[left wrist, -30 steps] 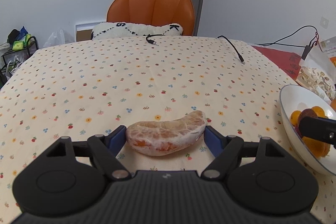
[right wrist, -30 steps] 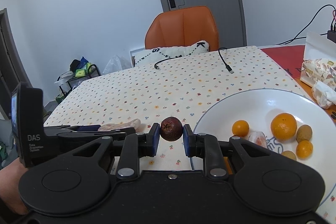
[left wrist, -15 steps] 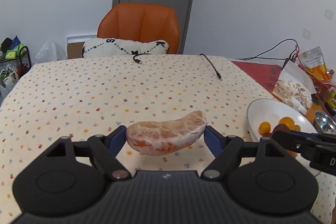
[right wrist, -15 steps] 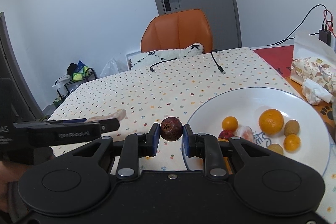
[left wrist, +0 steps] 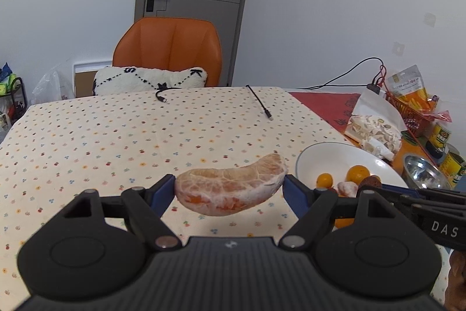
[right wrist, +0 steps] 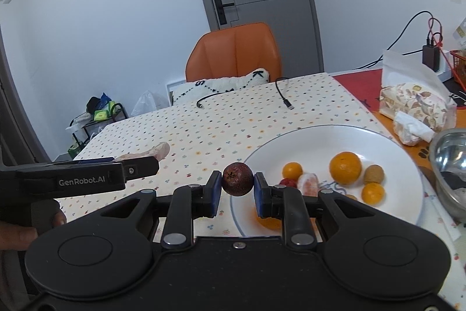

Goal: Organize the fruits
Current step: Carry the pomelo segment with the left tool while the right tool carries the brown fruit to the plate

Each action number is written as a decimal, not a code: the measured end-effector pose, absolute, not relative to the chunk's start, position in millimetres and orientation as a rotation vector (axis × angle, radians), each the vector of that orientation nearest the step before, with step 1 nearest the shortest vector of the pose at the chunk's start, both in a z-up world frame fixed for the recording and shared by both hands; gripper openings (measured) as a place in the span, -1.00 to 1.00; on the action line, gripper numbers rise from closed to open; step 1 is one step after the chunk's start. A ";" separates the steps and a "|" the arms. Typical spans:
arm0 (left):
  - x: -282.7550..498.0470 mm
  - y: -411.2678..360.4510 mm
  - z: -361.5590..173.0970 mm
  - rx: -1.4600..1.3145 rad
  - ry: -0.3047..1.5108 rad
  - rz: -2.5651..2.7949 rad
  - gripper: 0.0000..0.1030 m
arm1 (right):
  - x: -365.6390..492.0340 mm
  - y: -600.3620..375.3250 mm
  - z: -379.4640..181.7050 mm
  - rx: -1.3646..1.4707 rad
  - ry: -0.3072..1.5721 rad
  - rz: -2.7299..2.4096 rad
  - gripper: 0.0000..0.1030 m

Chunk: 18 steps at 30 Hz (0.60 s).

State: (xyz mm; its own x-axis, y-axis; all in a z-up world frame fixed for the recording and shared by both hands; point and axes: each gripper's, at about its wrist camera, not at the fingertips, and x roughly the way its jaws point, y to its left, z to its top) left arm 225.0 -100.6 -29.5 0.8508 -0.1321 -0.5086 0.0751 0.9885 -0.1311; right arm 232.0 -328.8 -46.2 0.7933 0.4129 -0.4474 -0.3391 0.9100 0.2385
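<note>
My left gripper (left wrist: 230, 188) is shut on a large peeled pomelo segment (left wrist: 231, 187) and holds it above the dotted tablecloth, left of the white plate (left wrist: 320, 158). My right gripper (right wrist: 237, 188) is shut on a small dark red round fruit (right wrist: 237, 178) over the plate's left rim (right wrist: 262, 149). The plate holds several oranges (right wrist: 345, 167), a brown kiwi-like fruit (right wrist: 373, 174), a peeled piece (right wrist: 308, 183) and a red fruit (right wrist: 287, 182). The left gripper also shows in the right wrist view (right wrist: 137, 168), with the pomelo tip (right wrist: 158, 150) sticking out.
An orange chair (left wrist: 167, 51) with a white cushion (left wrist: 150, 79) stands at the table's far edge. Two black cables (left wrist: 259, 101) lie on the cloth. Snack bags (left wrist: 375, 130), cans and a steel bowl (right wrist: 450, 156) crowd the right side.
Both grippers have lifted higher with their fruits. The left gripper has moved right, closer to the plate; the right gripper has come nearer over the plate's left rim.
</note>
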 end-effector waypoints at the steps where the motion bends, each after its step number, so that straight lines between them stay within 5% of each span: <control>1: 224.2 -102.6 -28.9 -0.107 0.541 -0.116 0.52 | 230.9 -330.7 -45.9 0.150 0.513 0.402 -0.57; 18: 220.9 -135.1 -24.3 -0.101 0.528 -0.191 0.52 | 217.2 -364.7 -44.0 0.167 0.497 0.337 -0.57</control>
